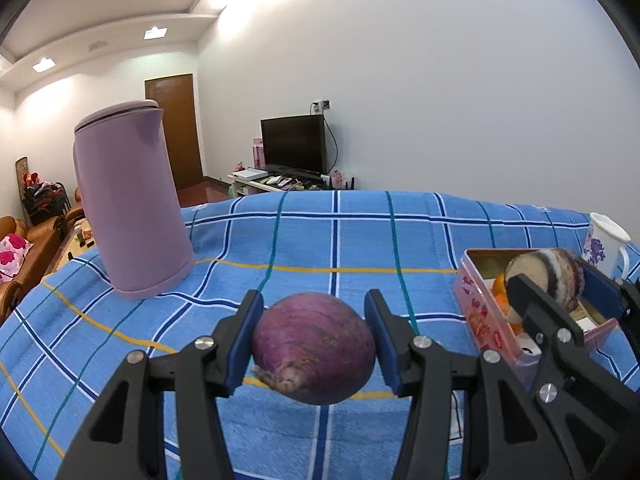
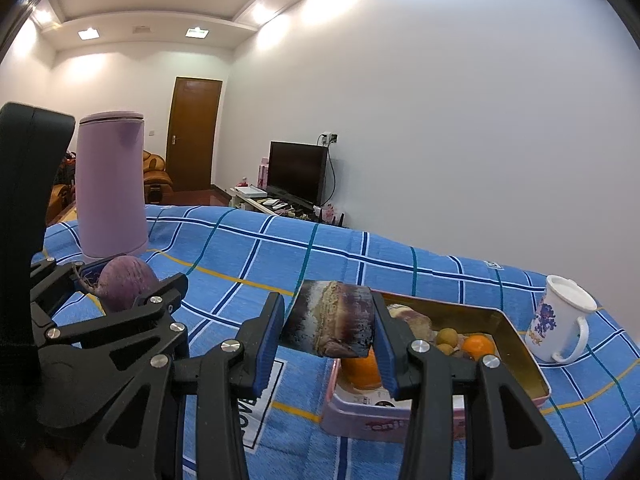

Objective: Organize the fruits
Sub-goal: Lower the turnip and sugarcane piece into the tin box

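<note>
I held a purple root point(image 1: 314, 350) pinched in the left gripper point(image 1: 314, 346) and a cut piece point(image 2: 330, 318) in the right gripper point(image 2: 328, 336), above the pink tin point(image 2: 524, 372). In my judgement, the next move was lowering the piece into it.

Bright ceiling lights point(image 2: 88, 33), wall glare, fisheye-bent dark corners, mostly sharp

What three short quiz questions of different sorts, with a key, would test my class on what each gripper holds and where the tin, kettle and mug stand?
1. True or false: the left gripper is empty.
2. Which gripper is over the pink tin?
3. The mug stands: A) beside the tin, B) beside the purple kettle.

Key: 1 false, it clamps a round purple vegetable; 2 the right gripper, holding a dark cut chunk; 3 A.
</note>
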Motion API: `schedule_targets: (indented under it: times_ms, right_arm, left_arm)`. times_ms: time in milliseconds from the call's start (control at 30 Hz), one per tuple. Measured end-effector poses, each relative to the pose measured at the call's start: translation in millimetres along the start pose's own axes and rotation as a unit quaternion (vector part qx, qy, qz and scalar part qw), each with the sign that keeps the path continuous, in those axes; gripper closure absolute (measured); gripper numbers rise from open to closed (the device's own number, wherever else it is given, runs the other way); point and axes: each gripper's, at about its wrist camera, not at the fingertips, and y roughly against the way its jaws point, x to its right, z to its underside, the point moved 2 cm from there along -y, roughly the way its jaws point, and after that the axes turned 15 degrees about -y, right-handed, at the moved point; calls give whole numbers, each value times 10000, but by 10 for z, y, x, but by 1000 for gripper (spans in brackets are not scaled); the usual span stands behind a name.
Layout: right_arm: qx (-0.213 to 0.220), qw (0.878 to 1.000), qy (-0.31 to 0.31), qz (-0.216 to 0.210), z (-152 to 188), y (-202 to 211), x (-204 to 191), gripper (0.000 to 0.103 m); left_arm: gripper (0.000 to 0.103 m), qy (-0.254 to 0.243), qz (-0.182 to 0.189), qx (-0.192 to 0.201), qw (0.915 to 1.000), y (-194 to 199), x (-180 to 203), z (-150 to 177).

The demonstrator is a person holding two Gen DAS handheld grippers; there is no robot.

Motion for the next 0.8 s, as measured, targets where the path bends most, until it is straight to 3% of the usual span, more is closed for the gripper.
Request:
schedule_targets:
  times_ms: [800]
  right_arm:
    - [109, 9996, -2, 271, 3, 201, 363, 58]
  left_arm:
    - [48, -285, 207, 146, 9993, 178, 447, -68]
